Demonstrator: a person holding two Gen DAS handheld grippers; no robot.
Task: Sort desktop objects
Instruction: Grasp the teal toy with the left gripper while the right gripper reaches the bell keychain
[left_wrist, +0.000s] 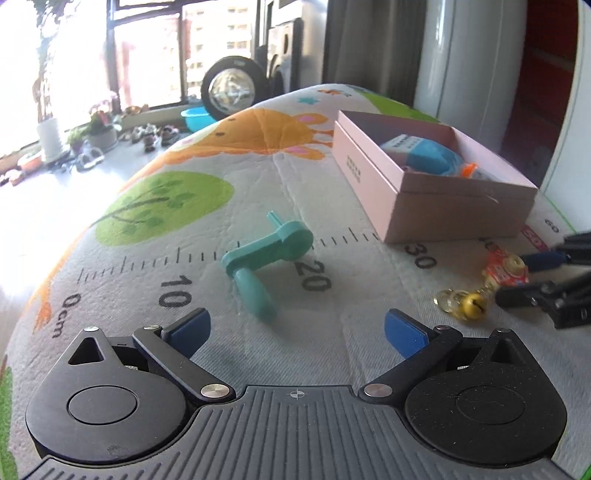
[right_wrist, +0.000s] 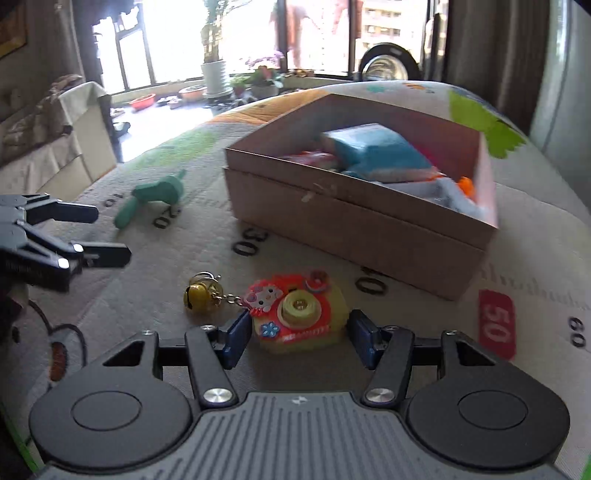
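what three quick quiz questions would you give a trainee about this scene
1. True or false: the teal crank lies inside the pink box.
2. What lies between the pads of the right tongs? A) bell B) toy camera C) crank
3. Fill in: the left tongs are ___ and hold nothing.

Key: 1 false, it lies on the mat; 2 B; 3 open.
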